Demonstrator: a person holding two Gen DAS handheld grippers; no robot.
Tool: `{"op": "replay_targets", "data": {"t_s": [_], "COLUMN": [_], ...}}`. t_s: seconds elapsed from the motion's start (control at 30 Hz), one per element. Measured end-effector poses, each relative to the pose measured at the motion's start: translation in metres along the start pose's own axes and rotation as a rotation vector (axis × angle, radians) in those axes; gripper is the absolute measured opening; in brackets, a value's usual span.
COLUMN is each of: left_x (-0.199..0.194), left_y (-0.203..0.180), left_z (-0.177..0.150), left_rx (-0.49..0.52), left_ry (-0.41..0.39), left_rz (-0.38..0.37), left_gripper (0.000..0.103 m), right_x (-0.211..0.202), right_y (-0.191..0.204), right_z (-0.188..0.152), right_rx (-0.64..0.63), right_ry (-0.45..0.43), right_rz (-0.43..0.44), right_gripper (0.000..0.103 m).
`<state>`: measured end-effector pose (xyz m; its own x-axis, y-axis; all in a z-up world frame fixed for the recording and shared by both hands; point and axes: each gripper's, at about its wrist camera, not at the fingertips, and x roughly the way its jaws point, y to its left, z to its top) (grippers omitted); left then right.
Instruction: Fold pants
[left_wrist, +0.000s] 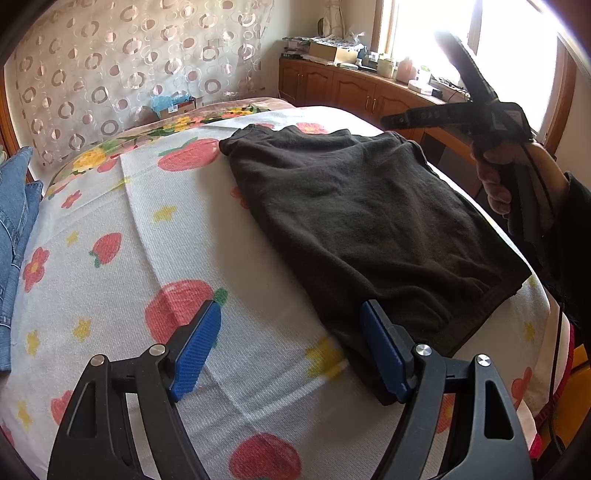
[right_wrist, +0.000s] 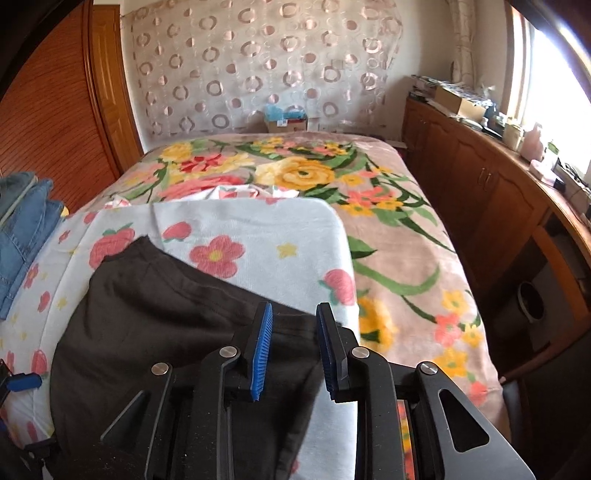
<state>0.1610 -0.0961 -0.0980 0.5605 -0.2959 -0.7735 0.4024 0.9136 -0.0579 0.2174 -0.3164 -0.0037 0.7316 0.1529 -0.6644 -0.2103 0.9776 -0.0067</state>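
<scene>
Dark brown pants (left_wrist: 369, 221) lie folded into a flat rectangle on a white sheet (left_wrist: 110, 206) printed with strawberries and flowers. My left gripper (left_wrist: 291, 350) is open wide low over the sheet, and its right finger (left_wrist: 384, 354) overlaps the pants' near corner. In the right wrist view the pants (right_wrist: 166, 325) fill the lower left. My right gripper (right_wrist: 294, 350) hovers over their right edge, its blue pads a narrow gap apart with no cloth pinched. A person's hand (left_wrist: 496, 184) grips a dark handle above the pants' right side.
Folded blue jeans (left_wrist: 14, 221) (right_wrist: 26, 236) are stacked at the bed's left edge. A floral blanket (right_wrist: 388, 221) covers the far and right part of the bed. Wooden cabinets (right_wrist: 480, 192) with clutter on top run under the window on the right.
</scene>
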Motion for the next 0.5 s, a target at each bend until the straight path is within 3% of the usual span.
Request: {"op": "replay_targets", "data": {"t_s": [0.1, 0.27, 0.5], "left_x": [0.0, 0.0, 0.0], "left_y": [0.0, 0.0, 0.0], "left_z": [0.0, 0.0, 0.0], "left_rx": [0.0, 0.0, 0.0], "left_ry": [0.0, 0.0, -0.001], "left_rz": [0.0, 0.0, 0.0], "left_gripper": [0.079, 0.079, 0.079], "right_x": [0.007, 0.011, 0.031], "right_y": [-0.001, 0.012, 0.016], "right_z": [0.006, 0.022, 0.024], "right_rx": [-0.018, -0.029, -0.087], "right_ry": [-0.005, -0.008, 0.07], "right_rz": [-0.003, 0.096, 0.148], "right_gripper": [0.026, 0.026, 0.026]}}
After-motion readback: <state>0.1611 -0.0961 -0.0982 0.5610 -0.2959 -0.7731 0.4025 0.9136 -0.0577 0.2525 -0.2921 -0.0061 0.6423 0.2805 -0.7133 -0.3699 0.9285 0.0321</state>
